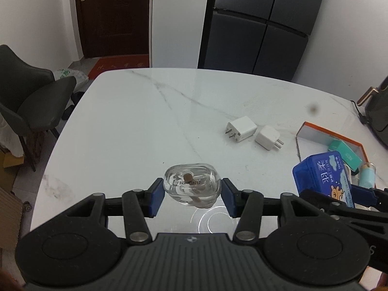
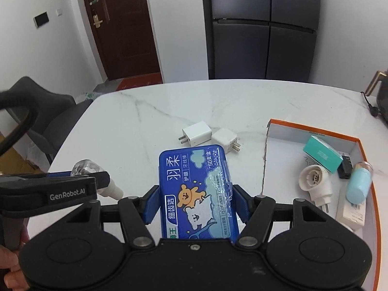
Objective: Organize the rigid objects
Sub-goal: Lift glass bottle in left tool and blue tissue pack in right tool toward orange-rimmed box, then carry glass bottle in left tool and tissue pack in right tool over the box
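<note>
Carrying: left gripper (image 1: 191,197) clamped on glass bottle (image 1: 191,188), right gripper (image 2: 195,202) clamped on blue floss box (image 2: 197,191); next, likely lowering both into orange-rimmed box (image 2: 312,127).

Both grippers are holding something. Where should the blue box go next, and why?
Probably into the orange-edged tray on the right. The right gripper holds the blue box above the table, and other small things already lie in that tray.
</note>
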`<control>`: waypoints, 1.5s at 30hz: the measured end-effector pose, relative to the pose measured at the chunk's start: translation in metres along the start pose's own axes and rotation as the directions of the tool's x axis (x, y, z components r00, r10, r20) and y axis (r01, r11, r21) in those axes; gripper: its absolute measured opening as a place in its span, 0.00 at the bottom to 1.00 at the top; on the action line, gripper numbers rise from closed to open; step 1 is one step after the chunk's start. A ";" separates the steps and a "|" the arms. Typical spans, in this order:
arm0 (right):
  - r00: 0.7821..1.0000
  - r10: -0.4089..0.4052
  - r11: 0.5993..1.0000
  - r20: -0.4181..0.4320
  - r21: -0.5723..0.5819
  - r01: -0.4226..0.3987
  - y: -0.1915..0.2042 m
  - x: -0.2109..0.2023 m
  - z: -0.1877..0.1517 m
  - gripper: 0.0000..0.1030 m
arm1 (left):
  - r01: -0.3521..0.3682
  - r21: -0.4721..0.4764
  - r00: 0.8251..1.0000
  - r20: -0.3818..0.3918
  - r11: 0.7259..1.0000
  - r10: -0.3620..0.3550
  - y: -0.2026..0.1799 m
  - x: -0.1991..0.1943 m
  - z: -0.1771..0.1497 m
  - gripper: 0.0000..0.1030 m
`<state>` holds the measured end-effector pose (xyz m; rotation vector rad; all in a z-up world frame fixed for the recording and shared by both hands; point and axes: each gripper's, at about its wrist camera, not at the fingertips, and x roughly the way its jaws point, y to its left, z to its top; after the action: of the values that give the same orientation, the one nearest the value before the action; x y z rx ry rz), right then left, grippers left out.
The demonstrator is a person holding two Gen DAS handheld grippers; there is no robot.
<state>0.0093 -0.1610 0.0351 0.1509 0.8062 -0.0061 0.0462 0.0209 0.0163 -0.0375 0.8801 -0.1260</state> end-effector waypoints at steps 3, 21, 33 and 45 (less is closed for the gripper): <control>1.000 -0.008 1.000 0.009 0.011 0.008 0.004 -0.007 -0.003 0.73 | 0.009 0.014 1.000 0.008 1.000 -0.009 0.000 -0.005 -0.001 0.49; 0.995 -0.090 0.993 0.040 0.085 0.086 0.023 -0.032 -0.018 0.73 | 0.070 0.093 0.997 0.028 0.993 -0.073 0.011 -0.017 -0.008 0.49; 0.993 -0.106 0.988 0.046 0.115 0.100 0.011 -0.038 -0.026 0.73 | 0.083 0.119 0.996 0.017 0.989 -0.085 -0.003 -0.018 -0.013 0.49; 0.995 -0.084 0.995 0.053 0.063 0.081 -0.049 -0.049 -0.025 0.73 | 0.035 0.056 0.999 0.016 0.998 -0.036 -0.053 -0.021 -0.023 0.49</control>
<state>-0.0457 -0.2082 0.0472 0.1744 0.7561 -0.1124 0.0105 -0.0291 0.0224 -0.0022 0.8592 -0.1828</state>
